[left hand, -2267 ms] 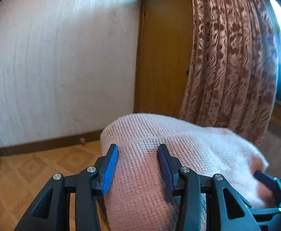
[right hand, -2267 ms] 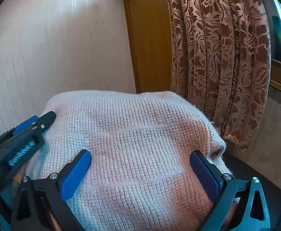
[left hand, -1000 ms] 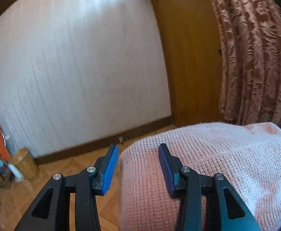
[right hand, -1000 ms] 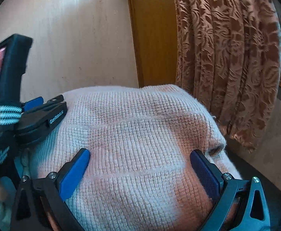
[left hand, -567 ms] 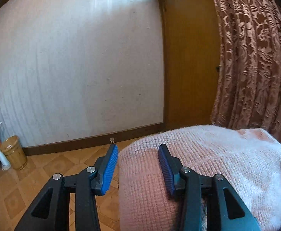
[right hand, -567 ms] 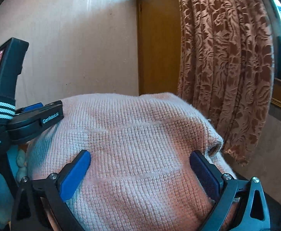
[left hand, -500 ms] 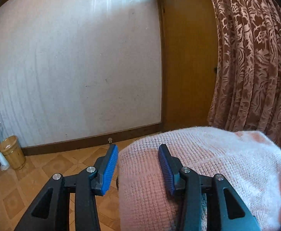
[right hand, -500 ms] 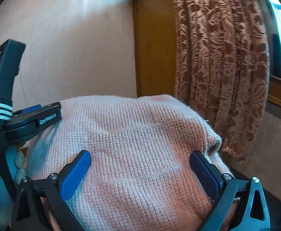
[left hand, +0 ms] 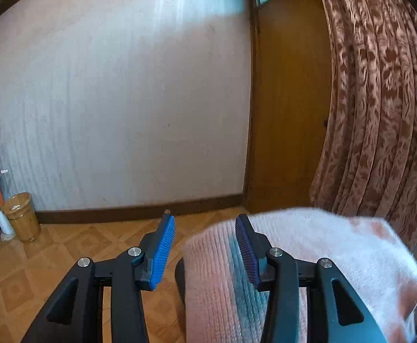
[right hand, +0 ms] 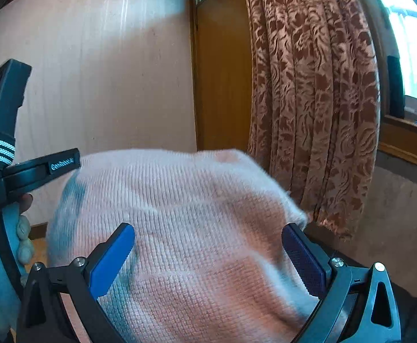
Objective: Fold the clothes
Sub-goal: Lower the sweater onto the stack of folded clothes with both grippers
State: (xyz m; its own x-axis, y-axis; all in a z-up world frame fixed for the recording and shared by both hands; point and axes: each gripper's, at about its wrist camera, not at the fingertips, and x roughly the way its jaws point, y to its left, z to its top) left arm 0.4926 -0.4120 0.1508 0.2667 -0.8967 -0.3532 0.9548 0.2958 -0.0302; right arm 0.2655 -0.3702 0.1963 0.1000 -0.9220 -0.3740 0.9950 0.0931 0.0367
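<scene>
The pink knitted garment (right hand: pixel 197 228) is being carried in the air as a thick bundle, bulging up between the two tools with the tiled floor (left hand: pixel 74 245) well below it and no surface in view to lay it on. The right hand-held gripper (right hand: pixel 208 257) is spanning the bundle's bulk, its blue pads sitting wide apart against either flank of the knit, so it is grasping the garment. The left hand-held gripper (left hand: pixel 205 245) is standing partly open at the bundle's left edge: its right pad is pressing into the wool while its left pad is hanging free over the floor, so whether it is truly pinching anything I cannot tell. Compared with a second ago, both views are showing more of the white wall (left hand: pixel 117 100), the wooden door (left hand: pixel 288 114) and the patterned curtain (right hand: pixel 317 100), and the bundle is sitting lower and blurred in frame, which suggests it is being lifted and swung sideways. By my reading, folding proper is not yet begun; the garment is being repositioned first.
</scene>
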